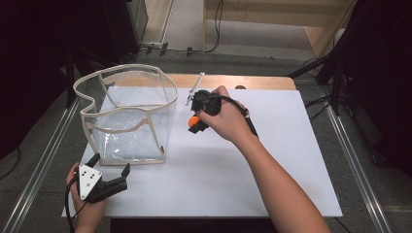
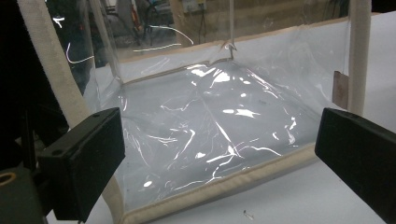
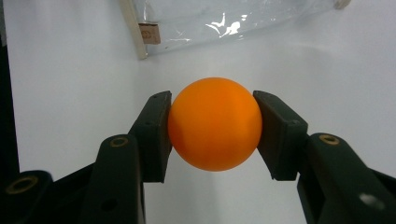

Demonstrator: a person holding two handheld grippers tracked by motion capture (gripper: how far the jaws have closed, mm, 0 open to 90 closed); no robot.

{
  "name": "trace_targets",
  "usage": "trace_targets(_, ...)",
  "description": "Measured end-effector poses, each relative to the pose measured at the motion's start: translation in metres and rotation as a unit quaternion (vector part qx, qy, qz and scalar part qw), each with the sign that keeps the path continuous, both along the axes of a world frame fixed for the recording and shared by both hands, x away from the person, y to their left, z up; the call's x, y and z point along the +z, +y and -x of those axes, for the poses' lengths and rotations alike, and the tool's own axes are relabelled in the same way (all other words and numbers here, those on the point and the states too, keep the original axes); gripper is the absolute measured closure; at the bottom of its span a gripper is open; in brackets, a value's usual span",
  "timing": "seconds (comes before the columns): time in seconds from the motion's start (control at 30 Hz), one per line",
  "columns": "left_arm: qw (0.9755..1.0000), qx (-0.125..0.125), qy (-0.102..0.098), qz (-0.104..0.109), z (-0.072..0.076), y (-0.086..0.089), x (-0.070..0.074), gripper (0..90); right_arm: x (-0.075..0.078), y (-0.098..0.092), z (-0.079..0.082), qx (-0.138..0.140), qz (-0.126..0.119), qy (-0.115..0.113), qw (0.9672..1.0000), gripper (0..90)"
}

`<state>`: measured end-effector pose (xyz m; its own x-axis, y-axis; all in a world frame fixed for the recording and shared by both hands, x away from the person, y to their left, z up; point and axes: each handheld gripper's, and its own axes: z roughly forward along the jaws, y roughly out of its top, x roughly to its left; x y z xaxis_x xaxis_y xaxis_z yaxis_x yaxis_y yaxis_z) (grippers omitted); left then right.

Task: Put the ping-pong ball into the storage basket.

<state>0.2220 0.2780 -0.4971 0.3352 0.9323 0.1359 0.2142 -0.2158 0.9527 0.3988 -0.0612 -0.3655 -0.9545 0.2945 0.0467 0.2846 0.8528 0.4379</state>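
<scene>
Ball (image 3: 214, 123), orange, clamped between my right gripper's (image 1: 197, 122) fingers (image 3: 152, 135) over worktop (image 1: 272, 160) centre, bag (image 1: 127, 114) at 9 o'clock. Left gripper (image 1: 111, 170), fingers wide apart, w/ nothing between, at bag's 6 o'clock.

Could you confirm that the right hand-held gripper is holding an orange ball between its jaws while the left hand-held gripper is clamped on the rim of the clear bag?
Not quite. The right hand-held gripper does hold the orange ball, but the left hand-held gripper is open and holds nothing; the left gripper view shows its jaws spread apart in front of the clear bag.
</scene>
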Motion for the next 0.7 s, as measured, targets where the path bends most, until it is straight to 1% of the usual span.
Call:
trace_targets(0.17, 1.0000, 0.000, 0.000, -0.001, 0.000, 0.000, 0.000, 2.1, 0.004, 0.001, -0.001, 0.001, -0.005, 0.002, 1.0000, 48.0)
trace_targets(0.23, 1.0000, 0.000, 0.000, 0.000, 0.000, 0.000, 0.000, 2.1, 0.005, 0.001, -0.001, 0.004, -0.002, 0.001, 1.0000, 48.0)
trace_targets(0.43, 1.0000, 0.000, 0.000, 0.000, 0.000, 0.000, 0.000, 2.1, 0.010, 0.003, -0.003, 0.009, -0.005, 0.003, 0.9999, 48.1)
trace_targets(0.7, 1.0000, 0.000, 0.000, -0.001, 0.000, 0.000, 0.000, 2.1, 0.016, 0.004, -0.003, 0.009, -0.005, 0.004, 0.9999, 48.1)
